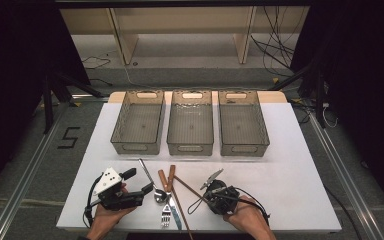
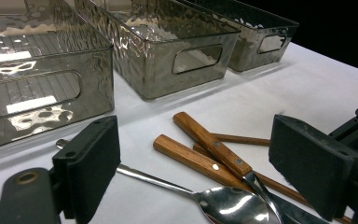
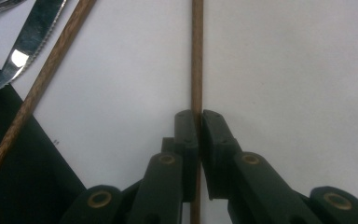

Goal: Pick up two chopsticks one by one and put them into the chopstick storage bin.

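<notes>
White table [image 1: 290, 165] at frame centre: three grey plastic bins [image 1: 190, 123] empty; right gripper [image 3: 198, 122] pinches thin brown wooden chopstick [image 3: 196, 56], left gripper [image 2: 193, 158] open; cutlery sorting barely begun.

At lower left of the high view, the left tongs [image 1: 139, 181] were black with a white, dark-dotted top plate; the right tongs [image 3: 198, 116] — black linkages, brass-coloured pivot rivets — trailed a black cable.

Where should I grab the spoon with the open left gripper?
Grip the spoon by its thin bare handle, from above, jaws straddling it. The handle lies flat on the white table, clear of the wooden-handled knives; its bowl sits against them.
</notes>
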`<act>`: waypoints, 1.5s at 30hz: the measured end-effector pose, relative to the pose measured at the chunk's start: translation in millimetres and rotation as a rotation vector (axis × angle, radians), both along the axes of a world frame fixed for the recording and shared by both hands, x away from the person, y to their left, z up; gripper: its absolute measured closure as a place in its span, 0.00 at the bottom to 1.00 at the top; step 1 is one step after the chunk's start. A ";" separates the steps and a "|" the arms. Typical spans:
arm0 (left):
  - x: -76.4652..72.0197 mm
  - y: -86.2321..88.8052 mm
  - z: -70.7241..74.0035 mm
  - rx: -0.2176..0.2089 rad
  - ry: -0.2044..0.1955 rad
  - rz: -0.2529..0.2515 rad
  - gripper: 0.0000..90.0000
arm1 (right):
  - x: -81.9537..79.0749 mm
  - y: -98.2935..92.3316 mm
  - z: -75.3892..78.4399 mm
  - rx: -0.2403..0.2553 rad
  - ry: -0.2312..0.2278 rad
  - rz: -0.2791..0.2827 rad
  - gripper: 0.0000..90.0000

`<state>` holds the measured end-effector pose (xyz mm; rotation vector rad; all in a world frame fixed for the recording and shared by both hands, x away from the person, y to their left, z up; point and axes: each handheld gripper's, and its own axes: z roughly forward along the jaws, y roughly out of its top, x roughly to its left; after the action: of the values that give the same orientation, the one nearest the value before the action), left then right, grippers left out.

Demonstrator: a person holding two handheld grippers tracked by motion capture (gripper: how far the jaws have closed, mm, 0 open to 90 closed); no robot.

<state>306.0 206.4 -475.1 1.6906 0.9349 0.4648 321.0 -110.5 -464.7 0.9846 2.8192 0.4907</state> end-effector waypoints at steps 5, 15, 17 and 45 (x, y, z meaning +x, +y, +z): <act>0.3 -0.2 -0.1 0.001 0.003 0.001 0.18 | 1.6 -7.8 5.3 0.015 -0.013 -0.013 0.95; 1.1 0.2 -0.3 -0.003 0.014 0.006 0.18 | 1.6 -15.5 13.3 0.033 -0.044 -0.023 0.96; 1.2 0.1 -0.3 -0.001 0.016 0.006 0.18 | 1.9 -16.3 13.8 0.037 -0.049 -0.019 0.96; 7.3 -52.3 16.3 -0.112 0.201 -0.137 0.19 | -2.2 -6.5 55.9 0.317 -0.228 0.018 0.95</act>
<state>313.4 154.1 -458.8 1.7075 0.9628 0.1504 318.8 -116.9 -408.7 0.8854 2.5966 1.0070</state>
